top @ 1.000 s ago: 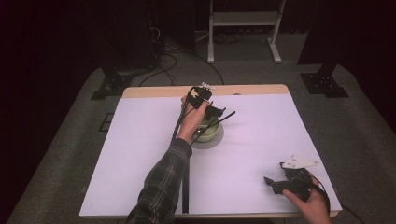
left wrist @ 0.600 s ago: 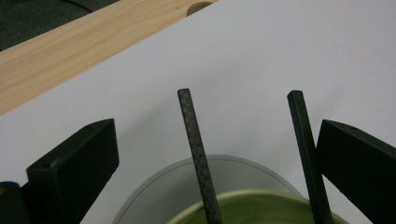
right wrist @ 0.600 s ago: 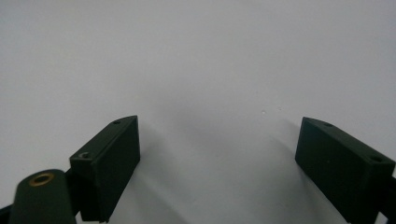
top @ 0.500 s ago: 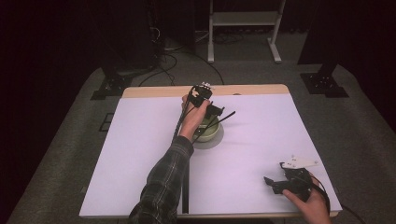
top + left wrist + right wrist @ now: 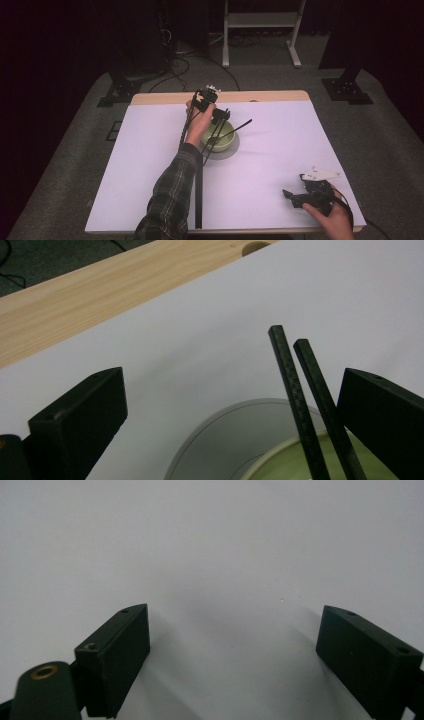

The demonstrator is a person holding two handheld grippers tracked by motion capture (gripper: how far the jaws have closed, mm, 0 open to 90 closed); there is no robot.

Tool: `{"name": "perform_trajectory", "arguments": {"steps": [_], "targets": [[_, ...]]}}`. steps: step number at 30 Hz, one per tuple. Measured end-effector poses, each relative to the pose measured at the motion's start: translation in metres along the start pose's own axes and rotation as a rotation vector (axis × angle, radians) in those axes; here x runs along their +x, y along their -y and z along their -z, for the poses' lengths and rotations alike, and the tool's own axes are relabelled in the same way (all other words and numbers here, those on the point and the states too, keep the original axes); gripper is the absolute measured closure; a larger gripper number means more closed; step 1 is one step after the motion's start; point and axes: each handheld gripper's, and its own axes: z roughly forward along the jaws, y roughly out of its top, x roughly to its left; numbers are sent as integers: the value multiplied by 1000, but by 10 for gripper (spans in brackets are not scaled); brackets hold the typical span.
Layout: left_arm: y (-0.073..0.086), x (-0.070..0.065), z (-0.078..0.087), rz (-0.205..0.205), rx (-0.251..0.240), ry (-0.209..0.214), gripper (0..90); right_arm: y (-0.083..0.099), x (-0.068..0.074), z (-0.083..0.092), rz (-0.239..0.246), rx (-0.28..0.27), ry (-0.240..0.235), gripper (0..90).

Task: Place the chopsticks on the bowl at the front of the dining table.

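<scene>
left claw gaping over green bowl with chopsticks, right claw wide, empty

Both tools agape, L extended.

Barely anything changed: left gripper drifted slightly toward 12 o'clock above the pale green ceramic bowl, jaws spread.

left gripper: black body, blocky matte-black jaws, small screw holes | left sleeve: dark plaid, cuffed | black cable trails at lower centre of frame | right gripper: black, pale grey three-cornered plate on top, brass-coloured ring near one jaw base
</scene>
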Motion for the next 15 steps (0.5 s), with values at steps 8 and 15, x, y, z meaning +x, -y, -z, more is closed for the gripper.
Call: {"name": "perform_trajectory", "arguments": {"steps": [8,15], "targets": [[3,11,4,25,2,-12,0,0,0,0,0,0,0,124],[5,20,10,39,-2,-26,0,0,0,0,1,-1,0,123]]}}
